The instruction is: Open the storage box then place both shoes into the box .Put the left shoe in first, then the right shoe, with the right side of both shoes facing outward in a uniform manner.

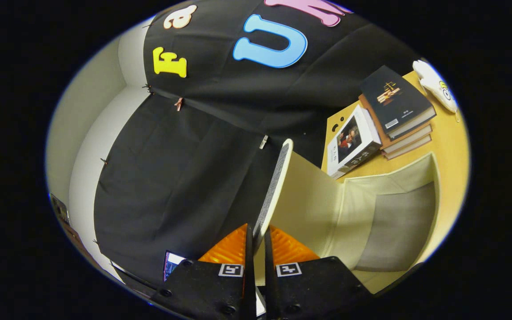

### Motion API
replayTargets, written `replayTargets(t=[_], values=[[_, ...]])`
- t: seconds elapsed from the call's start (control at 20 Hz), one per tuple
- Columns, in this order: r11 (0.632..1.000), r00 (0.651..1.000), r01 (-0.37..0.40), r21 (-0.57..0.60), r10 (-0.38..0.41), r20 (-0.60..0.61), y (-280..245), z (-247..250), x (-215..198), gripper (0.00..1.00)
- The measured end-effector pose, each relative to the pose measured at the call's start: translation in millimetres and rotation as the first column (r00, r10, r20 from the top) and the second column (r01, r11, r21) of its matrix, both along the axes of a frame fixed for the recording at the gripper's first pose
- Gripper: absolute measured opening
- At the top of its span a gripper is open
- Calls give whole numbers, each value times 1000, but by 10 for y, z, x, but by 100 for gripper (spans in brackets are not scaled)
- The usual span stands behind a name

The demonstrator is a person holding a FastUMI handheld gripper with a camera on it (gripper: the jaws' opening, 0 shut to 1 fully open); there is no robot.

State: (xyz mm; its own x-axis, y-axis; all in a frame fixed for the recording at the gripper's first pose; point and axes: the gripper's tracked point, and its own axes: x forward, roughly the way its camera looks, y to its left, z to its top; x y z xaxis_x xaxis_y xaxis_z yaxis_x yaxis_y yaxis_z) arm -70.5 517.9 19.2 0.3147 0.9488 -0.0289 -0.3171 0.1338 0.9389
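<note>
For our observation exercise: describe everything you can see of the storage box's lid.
The thin cream-edged fabric lid with a grey woven face stands lifted, nearly upright and seen edge-on. The gripper is shut on its lower edge, both fingers pressing it. Beside it, the cream fabric storage box sits open on the yellow table.

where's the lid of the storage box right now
In the gripper view the lid stands raised on edge, pinched between the tongs, with the open storage box beside it on the table.
</note>
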Motion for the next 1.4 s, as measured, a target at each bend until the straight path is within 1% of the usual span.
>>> replayTargets(t=[0.2, 0.25, 0.3, 0.35, 0.45, 0.5, 0.55, 0.6, 0.7, 0.8, 0.95, 1.1, 1.2, 1.3, 1.4], values=[[998, 998, -42, -46, 44, 43, 399, 4, -145, 16], [997, 997, -54, -54, 56, 44, 477, -21, -184, 26], [996, 997, -63, -56, 66, 43, 523, -29, -210, 30], [996, 996, -68, -60, 70, 46, 555, -24, -249, 47], [995, 996, -58, -78, 62, 60, 553, -65, -232, 75], [994, 997, -44, -96, 51, 66, 506, -94, -221, 82], [992, 997, -25, -122, 34, 72, 447, -143, -184, 93], [989, 997, -5, -146, 17, 81, 371, -185, -142, 96], [980, 993, 48, -193, -26, 114, 181, -246, -67, 96], [961, 984, 113, -254, -73, 163, -66, -337, 16, 96], [915, 964, 206, -346, -130, 230, -537, -473, 157, 97], [865, 944, 278, -418, -166, 285, -1059, -596, 220, 97], [808, 932, 314, -498, -162, 325, -1439, -742, 233, 98], [729, 926, 332, -598, -133, 352, -1836, -995, 246, 98], [662, 930, 328, -674, -100, 354, -2179, -1243, 222, 98]])
